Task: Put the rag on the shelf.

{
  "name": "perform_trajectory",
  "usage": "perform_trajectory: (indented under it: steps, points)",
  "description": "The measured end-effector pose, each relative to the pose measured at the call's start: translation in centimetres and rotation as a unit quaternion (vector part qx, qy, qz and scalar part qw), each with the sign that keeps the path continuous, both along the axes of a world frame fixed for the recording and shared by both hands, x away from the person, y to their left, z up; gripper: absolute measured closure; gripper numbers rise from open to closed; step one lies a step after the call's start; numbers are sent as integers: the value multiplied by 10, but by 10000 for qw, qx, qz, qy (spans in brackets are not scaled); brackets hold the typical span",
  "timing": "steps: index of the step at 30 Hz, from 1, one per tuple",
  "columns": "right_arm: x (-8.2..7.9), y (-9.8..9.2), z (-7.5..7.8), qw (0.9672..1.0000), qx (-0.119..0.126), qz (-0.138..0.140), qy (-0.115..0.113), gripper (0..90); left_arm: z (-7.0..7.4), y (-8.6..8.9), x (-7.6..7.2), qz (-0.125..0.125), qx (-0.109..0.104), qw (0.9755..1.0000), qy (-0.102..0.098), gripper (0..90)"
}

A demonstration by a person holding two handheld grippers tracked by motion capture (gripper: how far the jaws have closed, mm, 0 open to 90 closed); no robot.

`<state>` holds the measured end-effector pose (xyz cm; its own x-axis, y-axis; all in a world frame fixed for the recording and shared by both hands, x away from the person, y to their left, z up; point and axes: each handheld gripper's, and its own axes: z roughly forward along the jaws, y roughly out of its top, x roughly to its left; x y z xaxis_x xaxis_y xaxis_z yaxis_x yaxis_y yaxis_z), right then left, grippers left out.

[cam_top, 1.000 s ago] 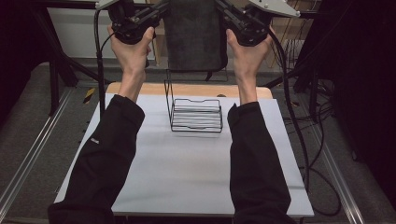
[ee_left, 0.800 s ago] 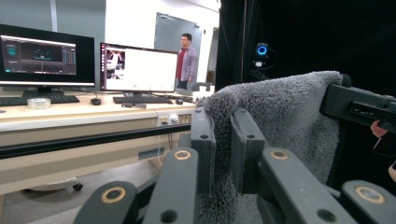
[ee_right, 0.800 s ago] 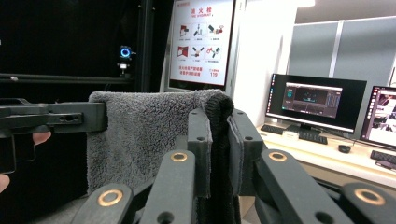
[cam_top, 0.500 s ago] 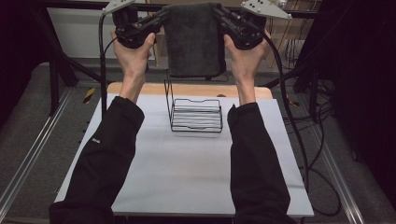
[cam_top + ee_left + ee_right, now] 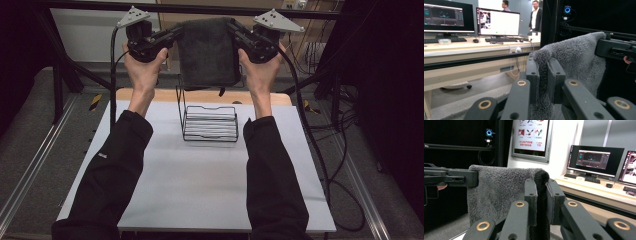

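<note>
A dark grey towel (image 5: 207,52) hangs stretched between my two grippers, held high above the far end of the table. My left gripper (image 5: 172,34) is shut on the towel's left top corner, and its jaws pinch the towel (image 5: 571,57) in the left gripper view. My right gripper (image 5: 236,29) is shut on the right top corner, with the towel (image 5: 499,187) caught between its jaws in the right gripper view. Below the towel a black wire rack (image 5: 210,122) stands on the white table (image 5: 200,185), its tall side at the left.
A wooden strip (image 5: 150,94) runs along the table's far edge. Black cables (image 5: 320,150) trail down the right side. Metal frame rails (image 5: 30,170) flank the table. Desks with monitors (image 5: 497,22) and two people stand far behind.
Both grippers have lowered a little and come toward me with the towel held between them. The towel's lower edge now hangs closer to the rack.
</note>
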<state>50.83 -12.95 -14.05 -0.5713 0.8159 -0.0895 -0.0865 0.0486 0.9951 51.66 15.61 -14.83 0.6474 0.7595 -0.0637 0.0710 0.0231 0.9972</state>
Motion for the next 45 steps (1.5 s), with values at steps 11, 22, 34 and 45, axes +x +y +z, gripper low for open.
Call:
perform_trajectory:
  steps: [11,22,34,45]
  points:
    - [-1,-5,-22,9997,-78,17,238,813,-20,-3,0,-61,141,9997,181,807]
    - [-4,-10,-44,9990,-48,54,445,813,-36,-5,-5,-211,313,9988,304,807]
    - [-20,-18,-59,9986,-59,218,484,812,-43,-5,-19,-467,458,9972,355,807]
    - [-32,-22,-65,9978,-120,340,561,811,-47,-5,-32,-555,599,9958,423,807]
